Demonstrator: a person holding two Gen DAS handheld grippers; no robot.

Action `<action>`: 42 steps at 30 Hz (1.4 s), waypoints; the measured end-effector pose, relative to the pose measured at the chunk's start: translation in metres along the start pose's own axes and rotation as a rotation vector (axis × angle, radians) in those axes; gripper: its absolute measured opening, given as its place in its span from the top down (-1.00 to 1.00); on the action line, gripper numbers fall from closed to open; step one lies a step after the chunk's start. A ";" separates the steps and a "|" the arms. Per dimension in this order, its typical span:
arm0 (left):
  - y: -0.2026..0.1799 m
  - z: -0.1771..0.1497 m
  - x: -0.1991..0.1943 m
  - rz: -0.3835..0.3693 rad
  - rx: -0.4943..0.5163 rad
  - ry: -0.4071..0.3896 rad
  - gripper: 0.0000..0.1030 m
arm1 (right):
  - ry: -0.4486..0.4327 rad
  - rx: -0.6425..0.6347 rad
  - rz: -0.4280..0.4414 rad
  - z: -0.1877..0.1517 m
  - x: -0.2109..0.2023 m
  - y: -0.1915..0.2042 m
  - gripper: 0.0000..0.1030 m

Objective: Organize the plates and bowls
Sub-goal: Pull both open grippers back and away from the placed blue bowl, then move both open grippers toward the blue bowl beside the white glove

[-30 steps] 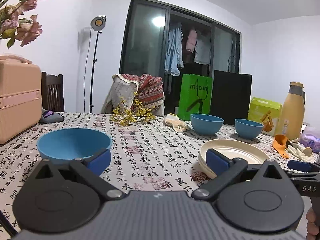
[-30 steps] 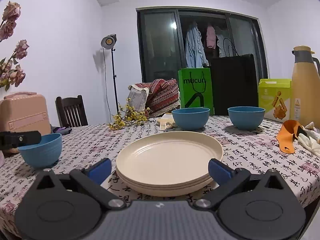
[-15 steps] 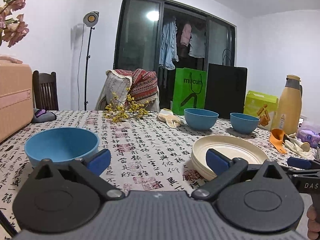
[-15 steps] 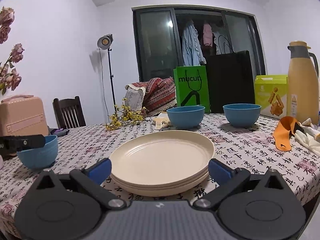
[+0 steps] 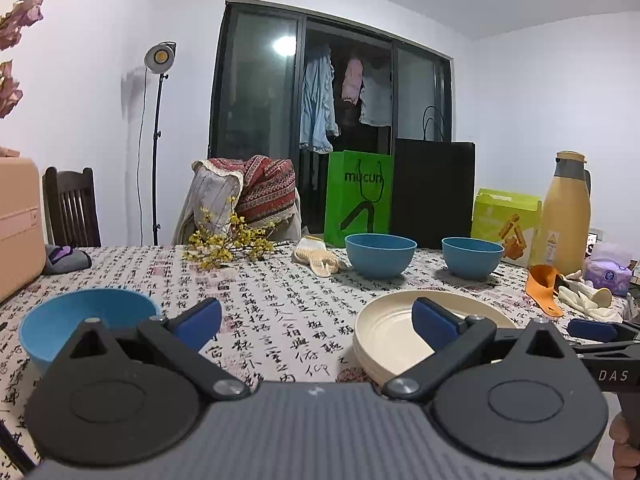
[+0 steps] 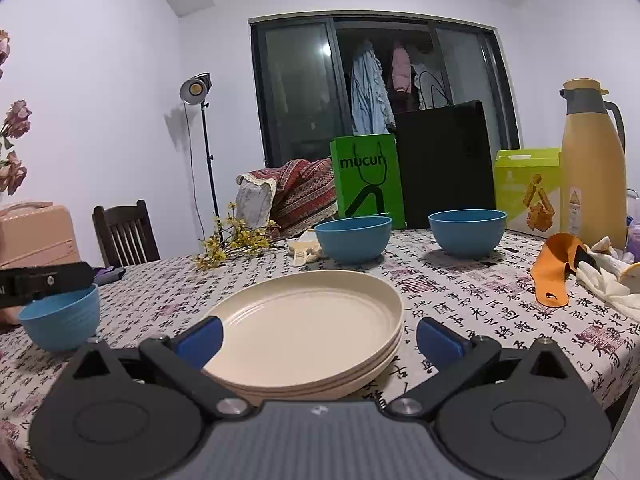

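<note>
Cream plates (image 6: 308,328) sit stacked on the tabletop (image 6: 460,300) directly ahead of the right tool (image 6: 318,338), whose blue-padded fingers are spread wide with the near rim of the stack between them, touching nothing. How many plates are in the stack is hard to count. The left tool (image 5: 316,318) also stands wide and empty over bare patterned cloth — a near blue bowl (image 5: 86,330) lies just to its left, partly behind the left finger, and the same plates (image 5: 404,340) lie to its right, partly covered by the right finger. Only the left view shows the right tool from the side, a dark bar with a blue tip (image 5: 592,330), and a bit of the person's hand (image 5: 624,456) cut off at the lower right corner. The right view shows the left tool as a black bar (image 6: 44,282) over that near bowl (image 6: 60,322). Two more blue bowls (image 6: 352,238) (image 6: 466,234) stand well beyond the plates, ahead of both tools.
</note>
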State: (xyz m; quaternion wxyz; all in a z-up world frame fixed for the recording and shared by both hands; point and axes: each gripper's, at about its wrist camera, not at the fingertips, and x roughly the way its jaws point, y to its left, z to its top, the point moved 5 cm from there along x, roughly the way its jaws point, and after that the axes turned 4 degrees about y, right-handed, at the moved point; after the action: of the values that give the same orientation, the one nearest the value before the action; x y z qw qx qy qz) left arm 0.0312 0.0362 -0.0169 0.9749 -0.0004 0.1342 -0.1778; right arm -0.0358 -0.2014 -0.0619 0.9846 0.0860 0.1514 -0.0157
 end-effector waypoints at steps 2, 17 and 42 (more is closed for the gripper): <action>-0.002 0.002 0.003 0.007 0.002 0.003 -1.00 | -0.002 0.007 0.001 0.002 0.001 -0.002 -1.00; -0.016 0.019 0.014 0.003 -0.003 -0.017 -1.00 | -0.015 0.014 0.005 0.016 0.009 -0.009 -1.00; -0.029 0.085 0.060 0.013 -0.084 0.038 -1.00 | -0.044 0.044 -0.011 0.070 0.029 -0.020 -1.00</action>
State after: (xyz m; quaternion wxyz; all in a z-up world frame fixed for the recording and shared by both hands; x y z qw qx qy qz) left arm 0.0973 -0.0155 0.0508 0.9724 -0.0369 0.1600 -0.1659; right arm 0.0117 -0.2331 -0.0084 0.9855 0.1067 0.1297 -0.0262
